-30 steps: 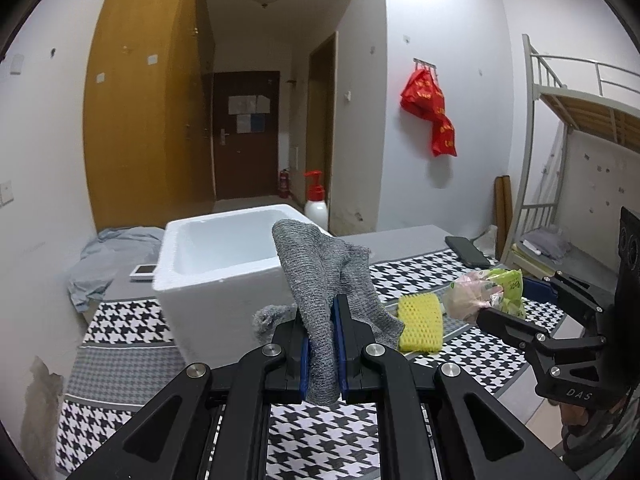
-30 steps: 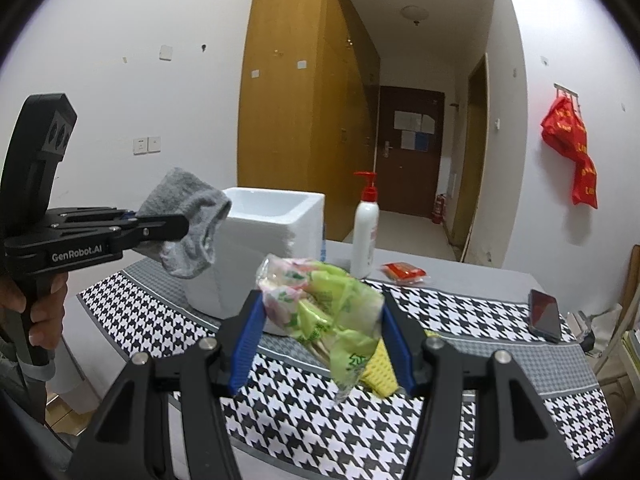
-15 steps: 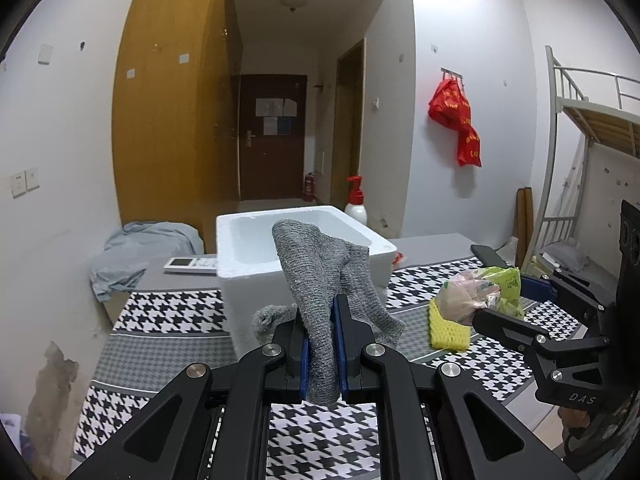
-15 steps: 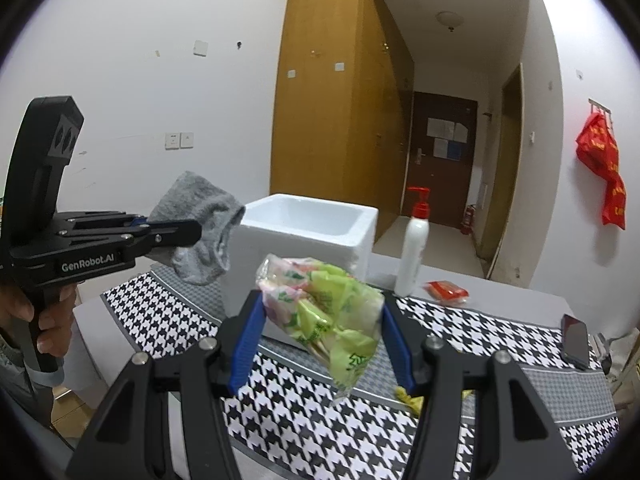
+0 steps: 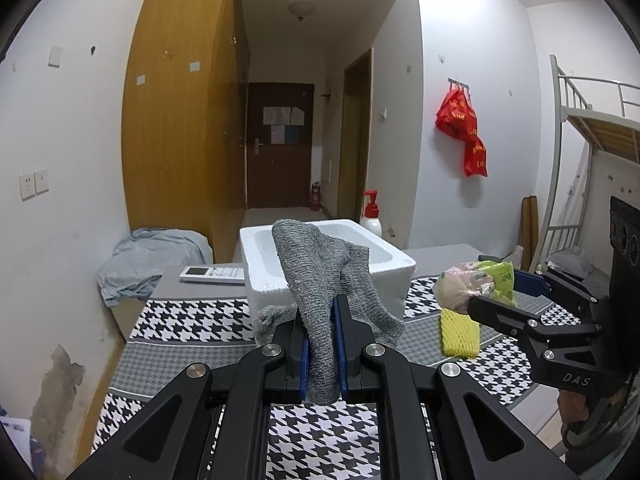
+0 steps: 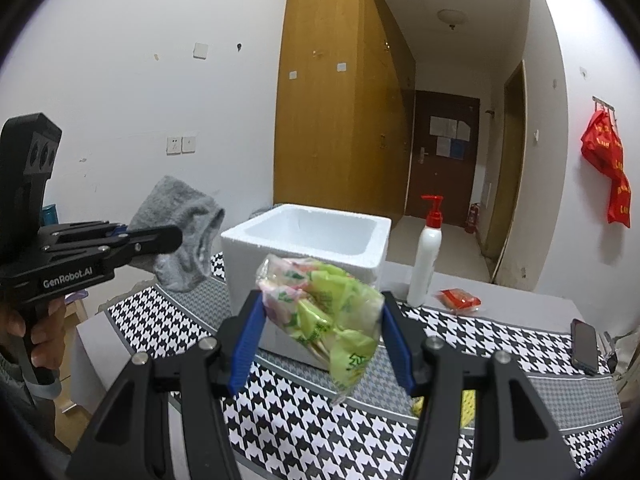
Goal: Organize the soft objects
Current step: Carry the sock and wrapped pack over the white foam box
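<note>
Houndstooth cloth [image 5: 192,312] covers the table, with a white foam box [image 5: 320,276] standing on it ahead of both grippers. From the left wrist view, the left gripper [image 5: 320,344] is clamped tight on a grey knitted sock [image 5: 324,280], which rises from between the blue pads and flops over toward 1 o'clock, in front of the box. At 3 o'clock the right gripper [image 5: 496,292] grips a crumpled plastic bag of green and pink packets [image 5: 476,280], held in the air above a yellow sponge [image 5: 458,330] lying on the cloth. A remote control [image 5: 212,274] lies at 10 o'clock beside the box, near a heap of pale blue fabric [image 5: 148,256].

From the right wrist view, the bag [image 6: 324,312] sits squeezed between the blue fingers [image 6: 246,344], its lower end hanging free at 5 o'clock. The box [image 6: 308,248] is just behind it. A pump bottle [image 6: 426,256] stands at 2 o'clock, a red packet [image 6: 460,300] beside it, and what looks like a phone [image 6: 584,346] lies at 3 o'clock near the table edge.
</note>
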### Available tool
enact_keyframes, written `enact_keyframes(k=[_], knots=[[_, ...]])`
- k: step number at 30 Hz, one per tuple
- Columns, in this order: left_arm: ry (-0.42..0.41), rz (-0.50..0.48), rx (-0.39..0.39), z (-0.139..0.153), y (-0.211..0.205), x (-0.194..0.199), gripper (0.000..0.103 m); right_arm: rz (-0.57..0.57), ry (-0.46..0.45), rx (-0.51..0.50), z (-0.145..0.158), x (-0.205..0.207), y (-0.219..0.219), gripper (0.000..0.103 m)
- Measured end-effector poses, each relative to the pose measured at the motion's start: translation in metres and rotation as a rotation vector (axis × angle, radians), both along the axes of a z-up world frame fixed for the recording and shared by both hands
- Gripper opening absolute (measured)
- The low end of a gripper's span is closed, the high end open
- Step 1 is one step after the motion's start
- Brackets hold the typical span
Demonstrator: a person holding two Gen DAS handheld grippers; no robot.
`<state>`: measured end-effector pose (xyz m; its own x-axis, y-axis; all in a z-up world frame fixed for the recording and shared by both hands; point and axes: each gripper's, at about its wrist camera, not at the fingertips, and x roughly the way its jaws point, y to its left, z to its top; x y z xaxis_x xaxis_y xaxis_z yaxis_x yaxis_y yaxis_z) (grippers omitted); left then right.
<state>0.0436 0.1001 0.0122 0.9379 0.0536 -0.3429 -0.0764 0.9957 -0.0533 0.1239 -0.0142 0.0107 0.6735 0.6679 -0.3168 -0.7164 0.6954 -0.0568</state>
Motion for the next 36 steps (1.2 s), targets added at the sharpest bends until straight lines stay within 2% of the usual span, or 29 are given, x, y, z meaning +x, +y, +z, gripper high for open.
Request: enact_keyframes(k=[17, 36], knots=[[-0.030, 0.018, 0.009, 0.025, 0.010, 0.014, 0.011, 0.027, -0.047, 0.007, 0.033, 0.004, 0.016, 0.061], [-0.049, 0.041, 0.013, 0.030, 0.028, 0.041, 0.011, 0.025, -0.023, 0.024, 0.040, 0.036, 0.036, 0.061]])
